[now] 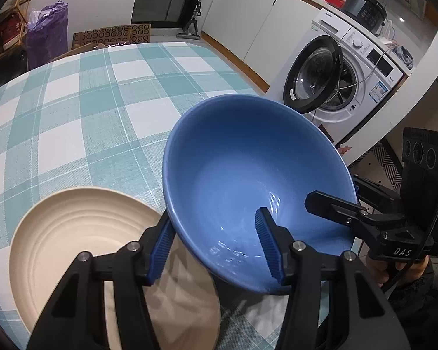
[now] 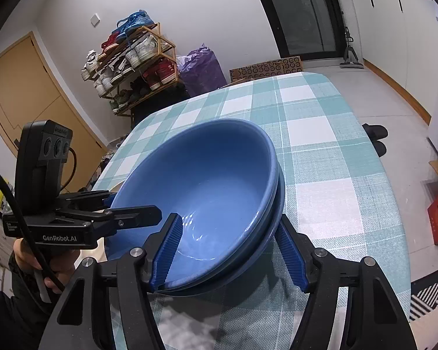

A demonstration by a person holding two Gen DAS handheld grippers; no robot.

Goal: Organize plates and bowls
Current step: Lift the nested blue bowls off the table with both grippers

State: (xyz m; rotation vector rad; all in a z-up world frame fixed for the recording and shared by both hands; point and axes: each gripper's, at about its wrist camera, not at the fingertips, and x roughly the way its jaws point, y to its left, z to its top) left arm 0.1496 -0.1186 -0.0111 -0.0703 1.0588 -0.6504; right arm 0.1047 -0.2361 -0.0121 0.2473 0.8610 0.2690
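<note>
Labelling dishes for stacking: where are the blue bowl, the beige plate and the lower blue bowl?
blue bowl (image 1: 236, 157), left wrist view, inner wall.
beige plate (image 1: 81, 227), left wrist view, ridged inside.
lower blue bowl (image 2: 281, 195), right wrist view, outer rim.

A lived-in home, by its utility corner: a front-loading washing machine (image 1: 333, 78) under a counter with a pressure cooker (image 1: 365, 7), a crowded shoe rack (image 2: 131, 61) by the wall, and a checked-cloth desk (image 2: 321, 134)

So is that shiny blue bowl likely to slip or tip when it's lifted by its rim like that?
Probably slippery: the glossy blue bowl reflects light like glazed ceramic, so it is likely rigid and breakable. The left gripper and right gripper straddle opposite rims, which should limit tipping. It appears nested in a second blue bowl, which may shift.
</note>
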